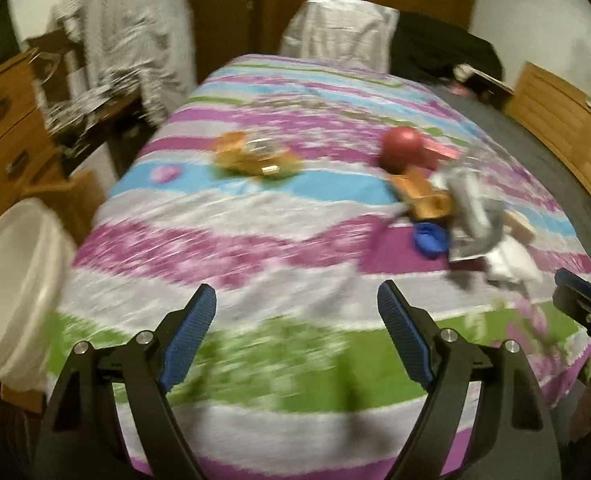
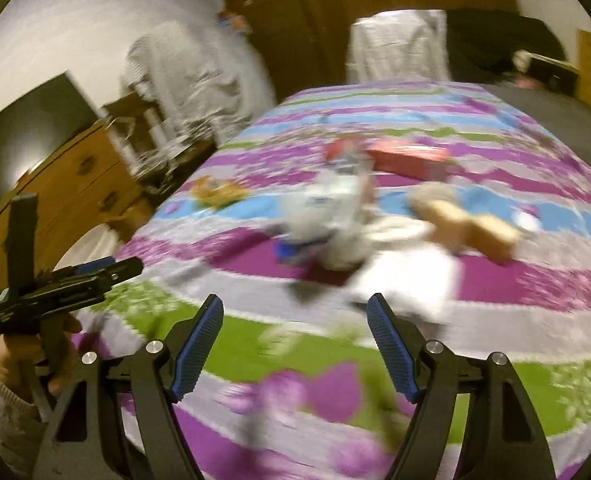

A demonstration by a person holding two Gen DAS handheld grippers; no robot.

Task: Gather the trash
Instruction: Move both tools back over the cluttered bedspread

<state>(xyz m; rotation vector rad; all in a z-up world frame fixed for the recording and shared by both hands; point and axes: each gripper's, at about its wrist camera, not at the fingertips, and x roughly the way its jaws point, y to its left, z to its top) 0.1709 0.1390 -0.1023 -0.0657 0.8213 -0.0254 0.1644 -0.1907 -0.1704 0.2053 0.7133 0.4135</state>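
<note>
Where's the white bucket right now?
In the left wrist view, the white bucket stands at the left edge, beside the bed, below the wooden dresser.

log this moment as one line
left gripper jaws open, empty | right gripper jaws open, empty | trash pile untouched on bedspread

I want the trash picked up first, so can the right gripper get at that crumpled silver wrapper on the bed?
Probably yes. The right gripper is open and empty, and only bare bedspread lies between it and the silver wrapper. Motion blur hides details.
</note>
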